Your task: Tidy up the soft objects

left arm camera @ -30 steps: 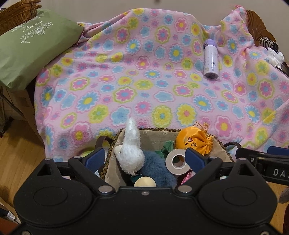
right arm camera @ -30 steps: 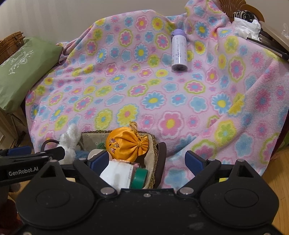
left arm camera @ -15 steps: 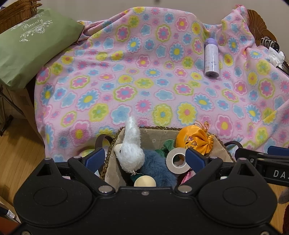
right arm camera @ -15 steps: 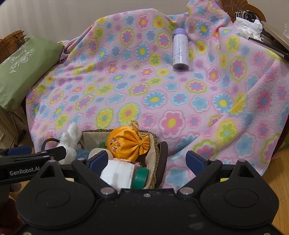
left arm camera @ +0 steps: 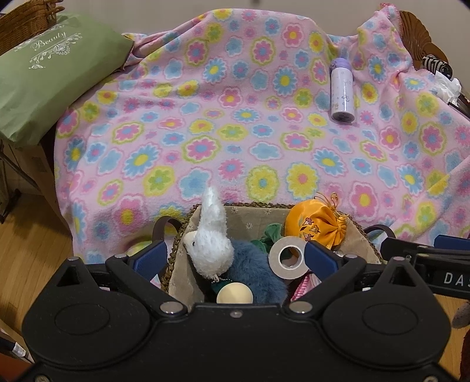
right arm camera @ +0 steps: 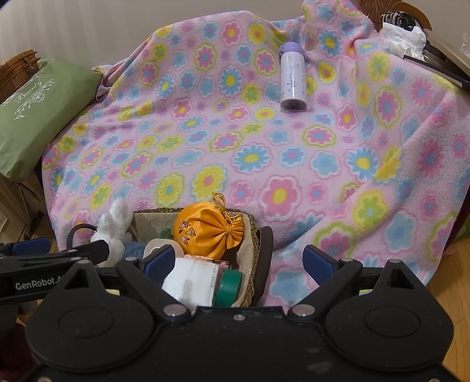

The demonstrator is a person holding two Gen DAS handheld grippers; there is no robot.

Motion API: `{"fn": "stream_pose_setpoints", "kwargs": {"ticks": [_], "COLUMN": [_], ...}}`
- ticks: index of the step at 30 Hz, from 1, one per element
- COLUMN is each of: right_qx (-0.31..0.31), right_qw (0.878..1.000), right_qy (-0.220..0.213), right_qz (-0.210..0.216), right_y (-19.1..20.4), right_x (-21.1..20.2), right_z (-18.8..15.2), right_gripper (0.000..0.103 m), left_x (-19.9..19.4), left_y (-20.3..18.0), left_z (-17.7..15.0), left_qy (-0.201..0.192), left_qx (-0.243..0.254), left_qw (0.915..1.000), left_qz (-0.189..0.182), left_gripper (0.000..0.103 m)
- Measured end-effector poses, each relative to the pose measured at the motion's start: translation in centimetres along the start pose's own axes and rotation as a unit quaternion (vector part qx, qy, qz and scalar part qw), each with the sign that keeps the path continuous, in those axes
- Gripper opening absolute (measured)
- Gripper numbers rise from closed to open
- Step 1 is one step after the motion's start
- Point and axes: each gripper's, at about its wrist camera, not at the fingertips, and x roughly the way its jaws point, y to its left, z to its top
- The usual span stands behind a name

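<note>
— What are your fingers doing?

— Both pairs are spread wide and hold nothing. My left gripper [left arm camera: 233, 258] hangs over the woven basket [left arm camera: 368, 239], its blue pads on either side of the heap inside. My right gripper [right arm camera: 239, 261] sits further right, one pad over the basket's right end, the other over the flowered blanket [right arm camera: 264, 152].

— Where are the soft things?

— In the basket. A white plush animal [left arm camera: 210, 238] stands upright at the left end, leaning on a blue furry toy [left arm camera: 255, 273]. An orange drawstring pouch [left arm camera: 318, 224] rests against the far right corner. Something green [left arm camera: 268, 235] of cloth shows between them; I cannot tell what it is.

— Anything else in there?

— A roll of pale tape [left arm camera: 288, 258] stands on edge in the middle, just beside the pouch. Seen from my right side, a white packet [right arm camera: 194, 282] and a green tape roll [right arm camera: 230, 286] lie at the near right end.

— And outside the basket?

— A lilac bottle [left arm camera: 342, 89] lies on the blanket, well away, toward the far right. A green cushion [left arm camera: 50, 79] leans at the far left, beside a wicker hamper [left arm camera: 29, 19].
</note>
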Motion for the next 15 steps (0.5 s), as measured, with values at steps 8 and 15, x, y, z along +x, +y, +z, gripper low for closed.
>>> {"fn": "stream_pose_setpoints", "kwargs": {"ticks": [8,15], "right_qx": [0.0,0.001], "right_qw": [1.0,1.0], "right_qy": [0.002,0.002], "right_qz": [0.001,0.001], "right_y": [-0.11,-0.09], "right_x": [0.08,0.07], "right_z": [-0.03,-0.04], "right_gripper": [0.094,0.094], "left_x": [-0.01,-0.01], "left_y": [0.06,0.11], "left_z": [0.01,-0.03], "left_qy": [0.001,0.002], "left_qx": [-0.003,-0.004], "left_qw": [1.0,1.0], "left_qz": [0.001,0.002], "left_gripper": [0.097,0.097]}}
